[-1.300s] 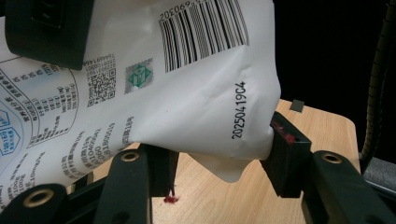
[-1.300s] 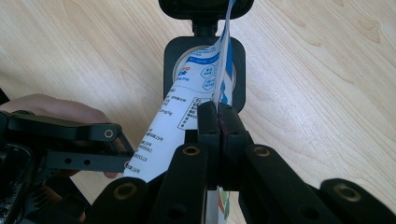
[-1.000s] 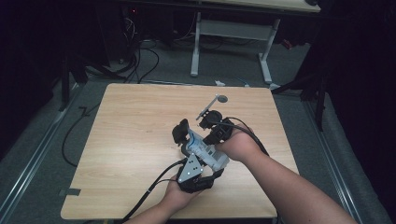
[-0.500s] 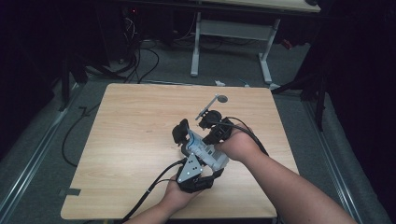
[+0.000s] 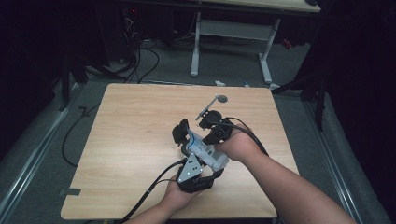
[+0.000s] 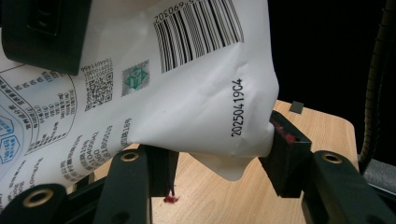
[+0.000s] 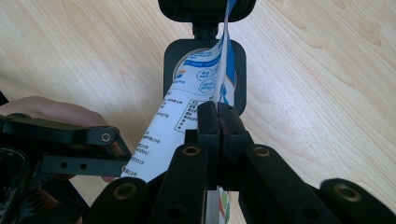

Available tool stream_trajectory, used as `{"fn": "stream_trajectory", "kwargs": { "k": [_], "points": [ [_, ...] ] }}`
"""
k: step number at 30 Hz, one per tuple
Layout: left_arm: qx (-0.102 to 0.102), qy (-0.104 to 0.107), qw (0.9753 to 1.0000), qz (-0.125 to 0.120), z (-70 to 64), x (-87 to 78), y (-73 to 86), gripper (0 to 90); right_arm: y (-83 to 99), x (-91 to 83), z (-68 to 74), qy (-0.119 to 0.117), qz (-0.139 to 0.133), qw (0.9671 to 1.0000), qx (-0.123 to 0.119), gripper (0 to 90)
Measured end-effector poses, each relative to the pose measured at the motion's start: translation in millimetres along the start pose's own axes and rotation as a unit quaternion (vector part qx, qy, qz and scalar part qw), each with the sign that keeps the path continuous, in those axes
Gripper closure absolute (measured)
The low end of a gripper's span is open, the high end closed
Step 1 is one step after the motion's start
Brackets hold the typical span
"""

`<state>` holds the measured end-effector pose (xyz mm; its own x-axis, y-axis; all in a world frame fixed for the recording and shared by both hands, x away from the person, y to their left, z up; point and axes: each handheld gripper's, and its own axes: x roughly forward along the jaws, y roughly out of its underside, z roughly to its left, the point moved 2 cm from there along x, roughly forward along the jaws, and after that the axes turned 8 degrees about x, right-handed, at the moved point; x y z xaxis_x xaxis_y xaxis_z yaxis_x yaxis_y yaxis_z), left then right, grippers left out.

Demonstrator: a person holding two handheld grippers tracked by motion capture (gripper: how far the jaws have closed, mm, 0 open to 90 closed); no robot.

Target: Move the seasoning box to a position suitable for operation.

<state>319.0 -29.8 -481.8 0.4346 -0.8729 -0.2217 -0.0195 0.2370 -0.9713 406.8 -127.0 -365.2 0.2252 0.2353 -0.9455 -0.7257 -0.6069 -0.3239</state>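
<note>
A white pouch (image 6: 177, 84) with a barcode, small print and blue graphics hangs between both grippers over the wooden table (image 5: 135, 121). My left gripper (image 6: 219, 156) is shut on its puffed lower corner, a jaw on each side. My right gripper (image 7: 218, 116) is shut on the pouch's (image 7: 182, 126) thin edge, jaws pressed together. Beyond those jaws a black square holder (image 7: 204, 65) with a round opening and a raised lid lies on the table. In the high view the pouch (image 5: 201, 145) sits between the left gripper (image 5: 198, 156) and right gripper (image 5: 212, 130), with the holder (image 5: 180, 133) just to their left.
A thin rod with a small round grey head (image 5: 215, 100) lies on the table beyond the grippers. Cables trail off the table's front edge (image 5: 154, 186). Desk legs (image 5: 196, 44) and floor cables stand behind the table. Bare wood spreads to the left.
</note>
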Motion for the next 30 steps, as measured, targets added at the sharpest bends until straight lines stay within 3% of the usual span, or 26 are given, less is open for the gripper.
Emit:
{"fn": "stream_trajectory", "kwargs": {
  "k": [30],
  "points": [
    [0.000,0.000,1.0000,-0.001,0.0,-0.2,-0.2,51.7,-0.5,2.9,0.4,0.001,-0.001,1.0000,-0.001,89.7]
  ]
}}
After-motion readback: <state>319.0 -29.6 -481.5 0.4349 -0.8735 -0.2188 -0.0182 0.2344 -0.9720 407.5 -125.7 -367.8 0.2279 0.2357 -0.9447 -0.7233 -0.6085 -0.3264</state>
